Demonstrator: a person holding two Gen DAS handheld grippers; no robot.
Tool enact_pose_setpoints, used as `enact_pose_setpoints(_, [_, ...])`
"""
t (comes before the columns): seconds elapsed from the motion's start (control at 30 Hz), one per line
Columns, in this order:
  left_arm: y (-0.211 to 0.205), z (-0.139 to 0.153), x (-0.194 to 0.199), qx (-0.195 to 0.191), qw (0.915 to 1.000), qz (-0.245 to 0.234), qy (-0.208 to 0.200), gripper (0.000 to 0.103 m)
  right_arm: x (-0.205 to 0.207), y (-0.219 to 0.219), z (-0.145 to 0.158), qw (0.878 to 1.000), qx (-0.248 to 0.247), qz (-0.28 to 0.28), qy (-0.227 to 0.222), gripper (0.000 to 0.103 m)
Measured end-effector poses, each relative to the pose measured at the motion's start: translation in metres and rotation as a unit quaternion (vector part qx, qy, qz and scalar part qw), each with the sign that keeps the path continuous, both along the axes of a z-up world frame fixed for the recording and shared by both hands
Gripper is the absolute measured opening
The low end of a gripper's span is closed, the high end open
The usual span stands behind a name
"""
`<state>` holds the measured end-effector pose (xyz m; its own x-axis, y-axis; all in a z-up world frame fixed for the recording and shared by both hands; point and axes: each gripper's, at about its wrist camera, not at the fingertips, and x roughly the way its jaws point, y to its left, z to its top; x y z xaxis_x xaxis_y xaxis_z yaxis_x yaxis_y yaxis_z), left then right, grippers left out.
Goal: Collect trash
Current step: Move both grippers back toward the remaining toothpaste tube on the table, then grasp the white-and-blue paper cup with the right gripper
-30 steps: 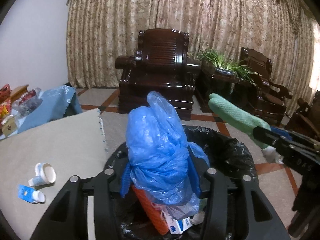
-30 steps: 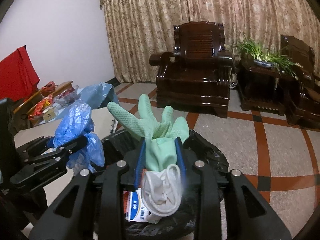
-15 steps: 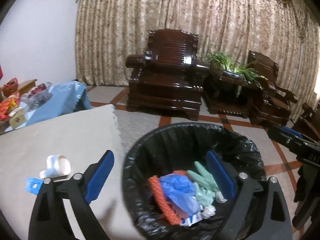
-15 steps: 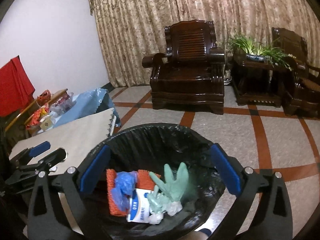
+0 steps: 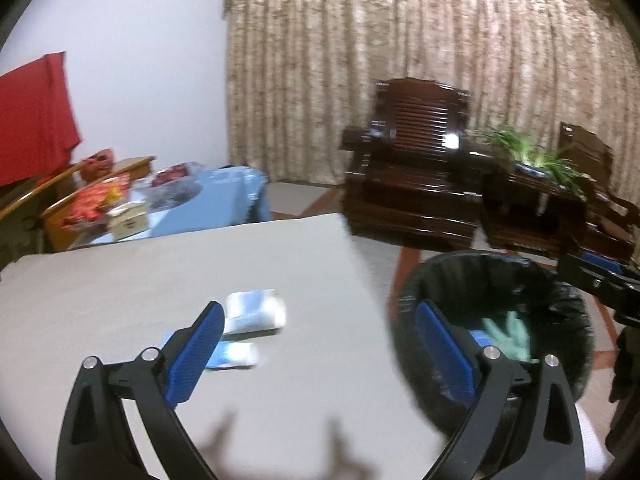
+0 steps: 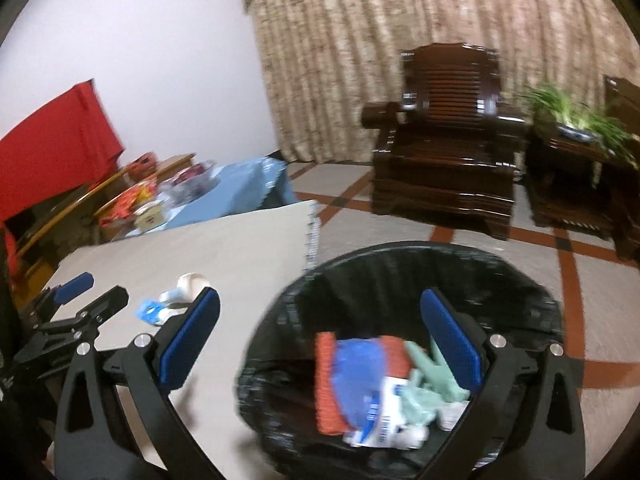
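A black-lined trash bin stands beside the beige table. It holds a blue plastic bag, a green rubber glove, an orange item and a white-blue packet. On the table lie a white paper cup and a small blue-white packet. My left gripper is open and empty above the table, near the cup. My right gripper is open and empty over the bin's left rim. The bin also shows in the left wrist view.
A dark wooden armchair and a side table with a plant stand behind the bin. A blue-clothed table with snacks and a red cloth are at the left. The floor is tiled.
Both grippers opened and dropped the blue bag and green glove into the bin. Both have since swung left; the left gripper now faces the cup and packet on the table.
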<state>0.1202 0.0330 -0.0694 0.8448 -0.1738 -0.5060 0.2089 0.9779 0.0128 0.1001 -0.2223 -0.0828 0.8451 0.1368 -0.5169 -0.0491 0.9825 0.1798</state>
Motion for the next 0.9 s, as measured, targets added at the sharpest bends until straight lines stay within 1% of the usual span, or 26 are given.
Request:
enact_pose_setpoints(0.17, [0.042, -0.011, 0.010, 0.001, 0.9988, 0.047, 0.014, 0.095, 0.016, 0.037, 0.000, 0.999, -0.009, 0.038, -0.007, 0.098])
enact_pose_setpoints(0.4, [0.088, -0.027, 0.014, 0.006, 0.9954, 0.091, 0.027, 0.094, 0.044, 0.083, -0.010, 0.996, -0.007, 0.086, 0.001, 0.098])
enact_pose_setpoints(0.53, [0.108, -0.041, 0.020, 0.014, 0.9930, 0.111, 0.039, 0.094, 0.064, 0.111, -0.022, 0.994, -0.008, 0.112, 0.014, 0.098])
enact_pose_setpoints(0.73, [0.140, -0.057, 0.028, 0.012, 0.9883, 0.141, 0.057, 0.093, 0.088, 0.151, -0.048, 0.988, -0.020, 0.144, 0.043, 0.098])
enact_pose_setpoints(0.9, [0.153, -0.069, 0.034, 0.019, 0.9865, 0.149, 0.065, 0.093, 0.108, 0.174, -0.070, 0.987, -0.045, 0.141, 0.059, 0.097])
